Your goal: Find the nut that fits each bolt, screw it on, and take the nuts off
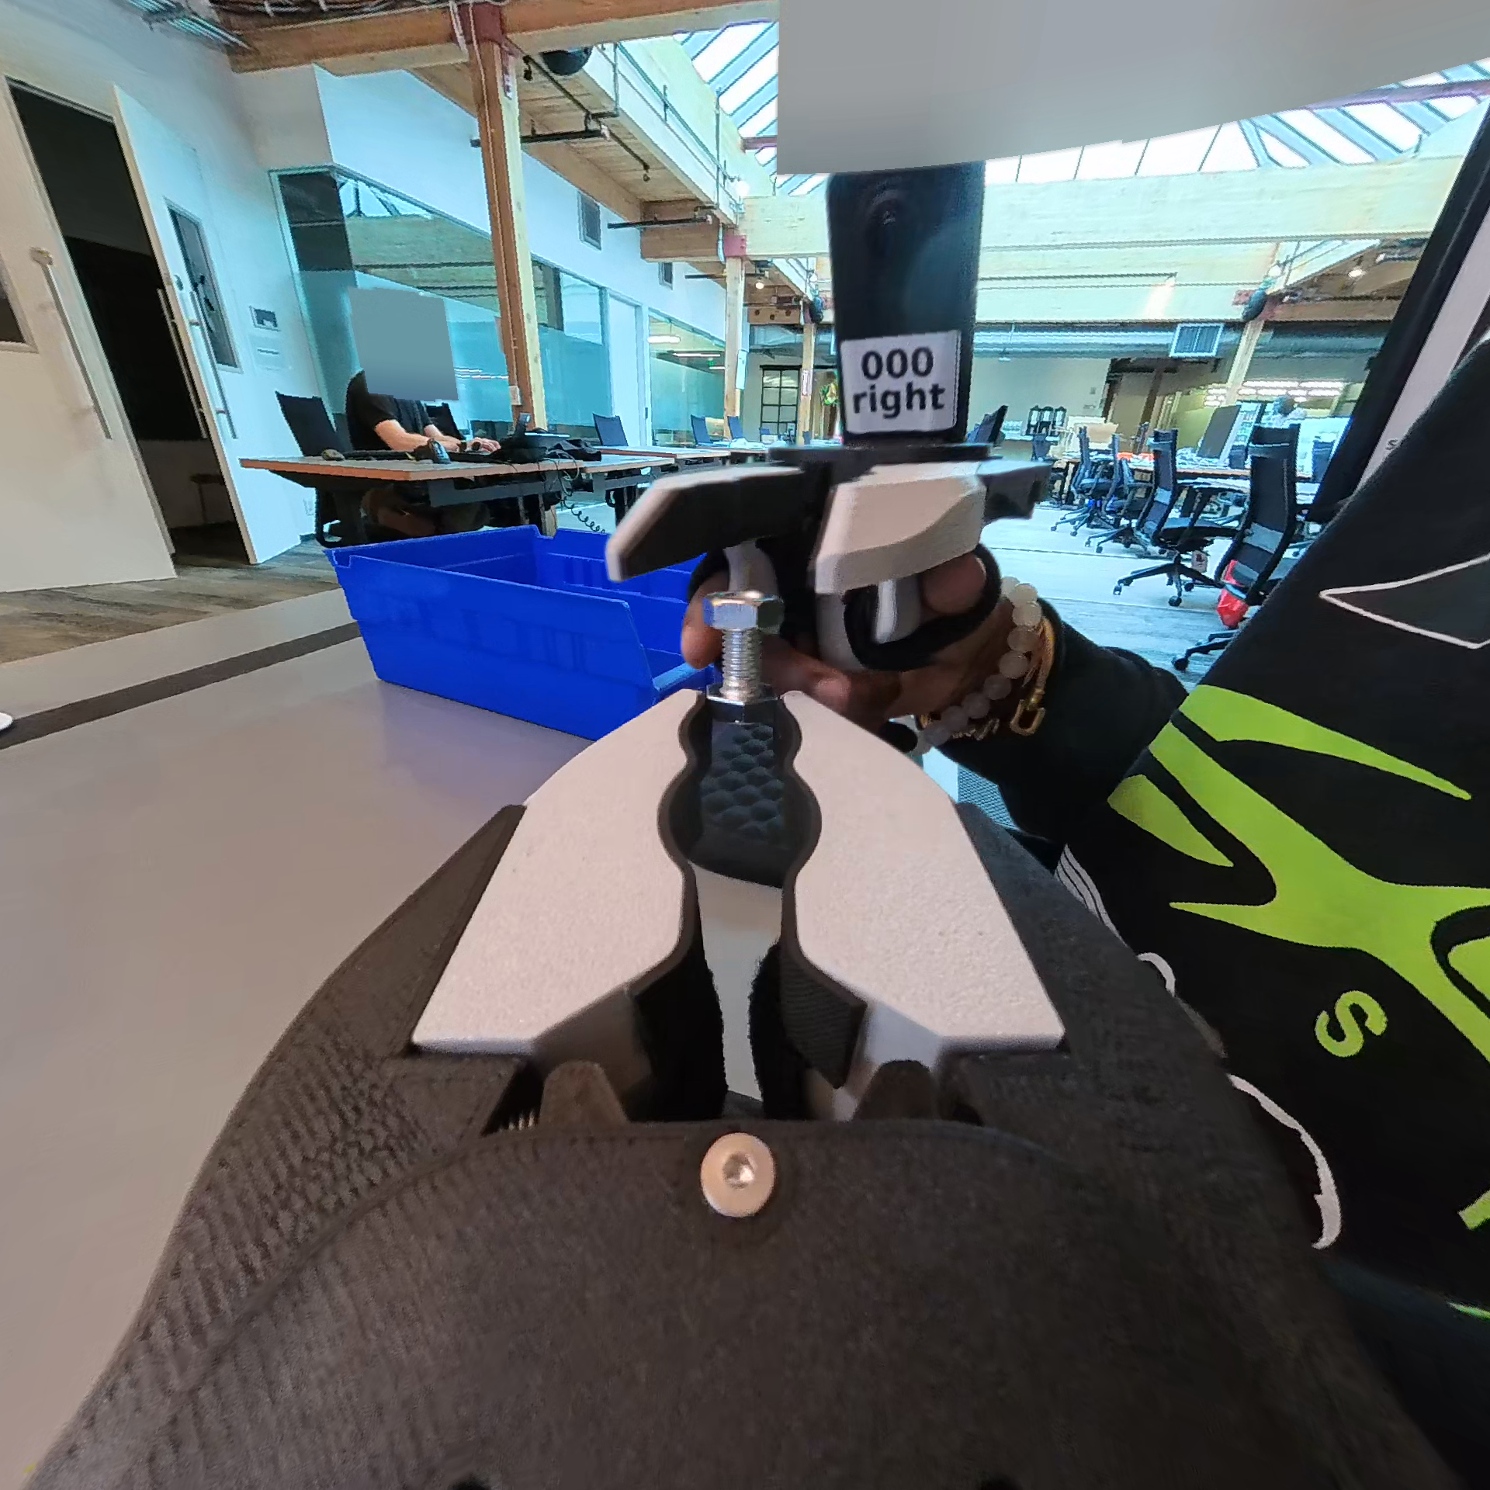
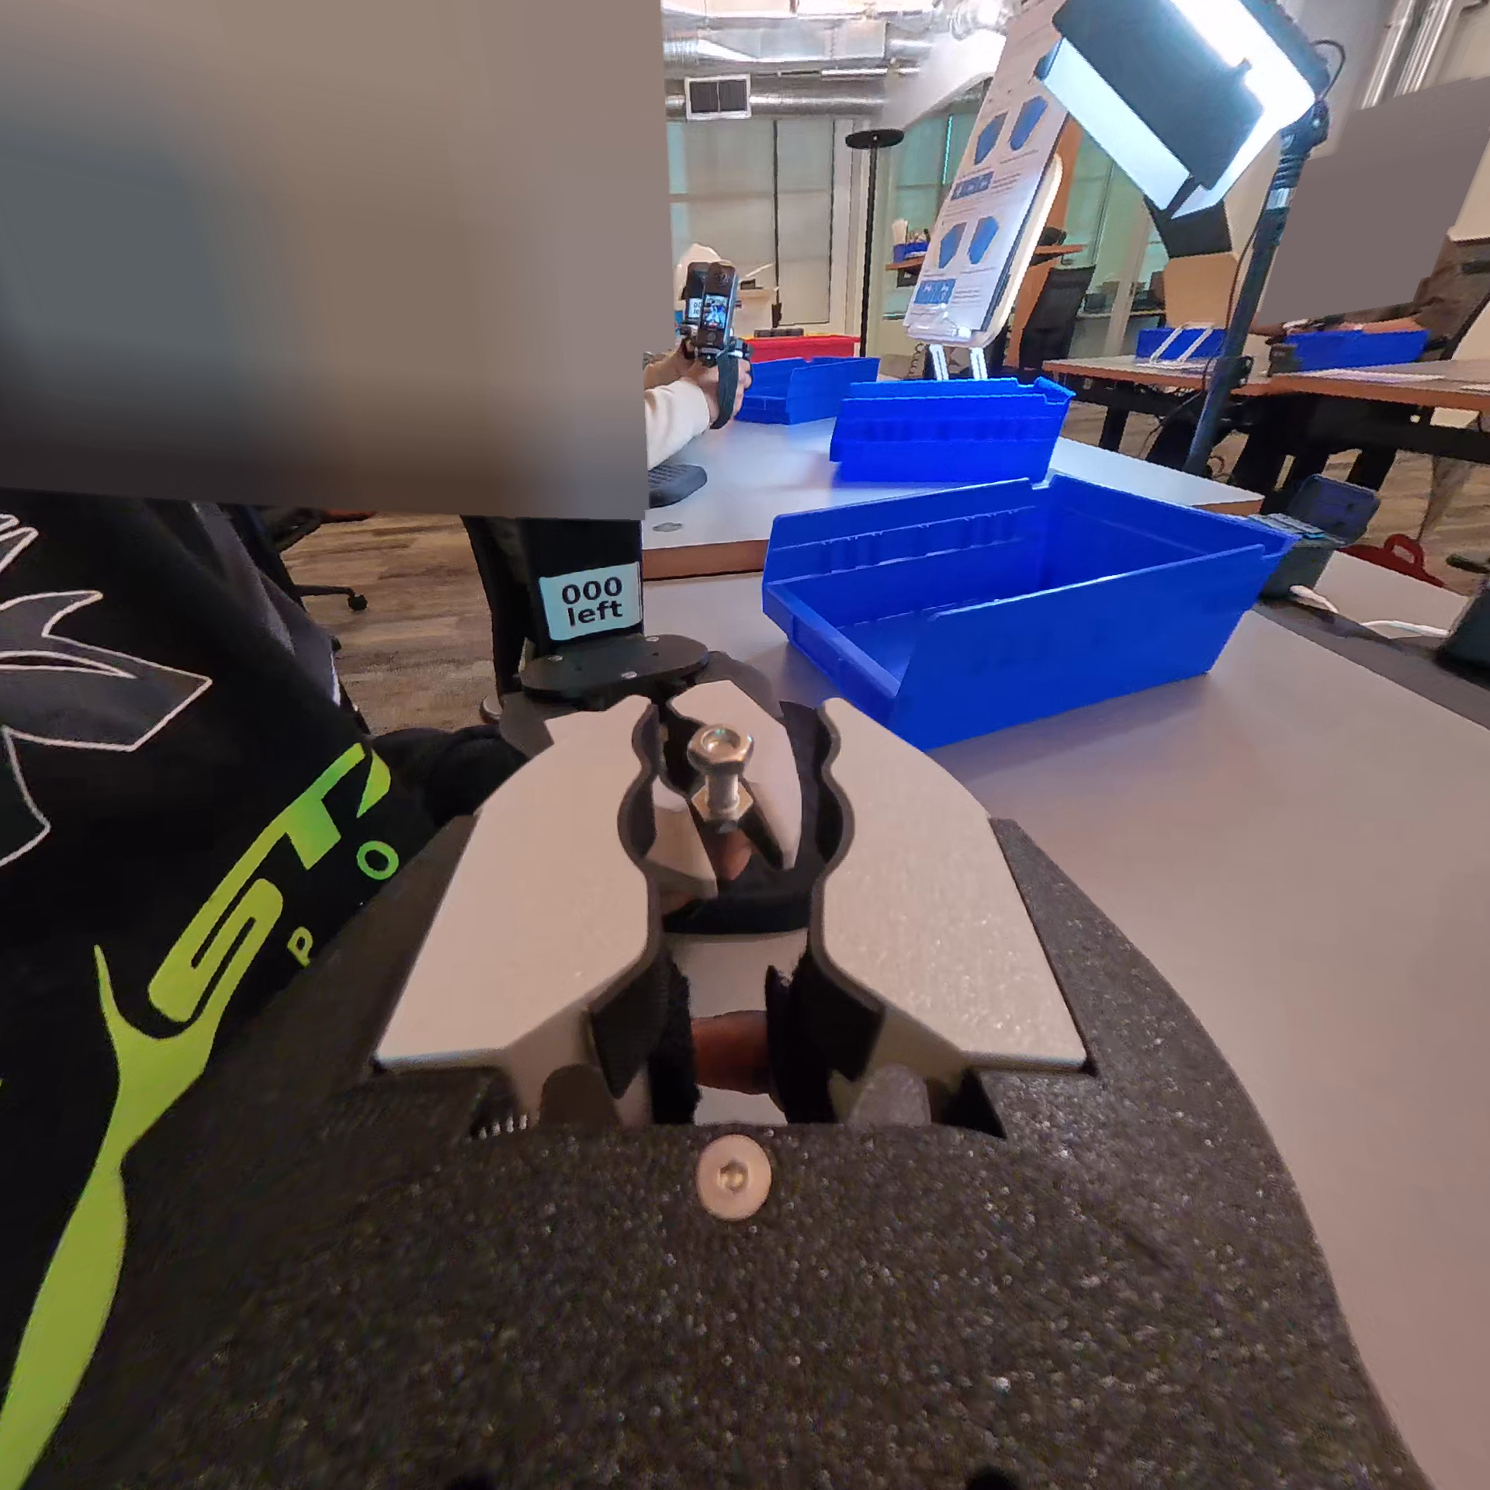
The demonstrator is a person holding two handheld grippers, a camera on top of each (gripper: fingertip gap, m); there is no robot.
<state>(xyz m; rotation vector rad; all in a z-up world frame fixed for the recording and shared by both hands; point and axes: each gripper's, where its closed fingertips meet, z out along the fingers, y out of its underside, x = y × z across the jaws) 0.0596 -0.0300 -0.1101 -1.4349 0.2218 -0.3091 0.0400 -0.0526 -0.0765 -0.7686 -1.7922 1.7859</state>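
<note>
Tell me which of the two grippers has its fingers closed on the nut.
The left gripper: its fingers pinch the nut under the upright bolt. The right gripper is open.

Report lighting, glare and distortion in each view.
Left wrist view: bright skylights, wide-angle bending at the edges, bolt sharp, glinting. Right wrist view: lamp panel blown out at top right, soft sheen on the table, bin sharp.

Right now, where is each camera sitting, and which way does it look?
Left wrist view: sits on the left tongs, looking along them over the table at the bolt whose nut they grip; right tongs and a hand beyond.
Right wrist view: sits on the open right tongs, facing the bolt and left tongs.
Shared: bolt, nut, blue bin.
</note>
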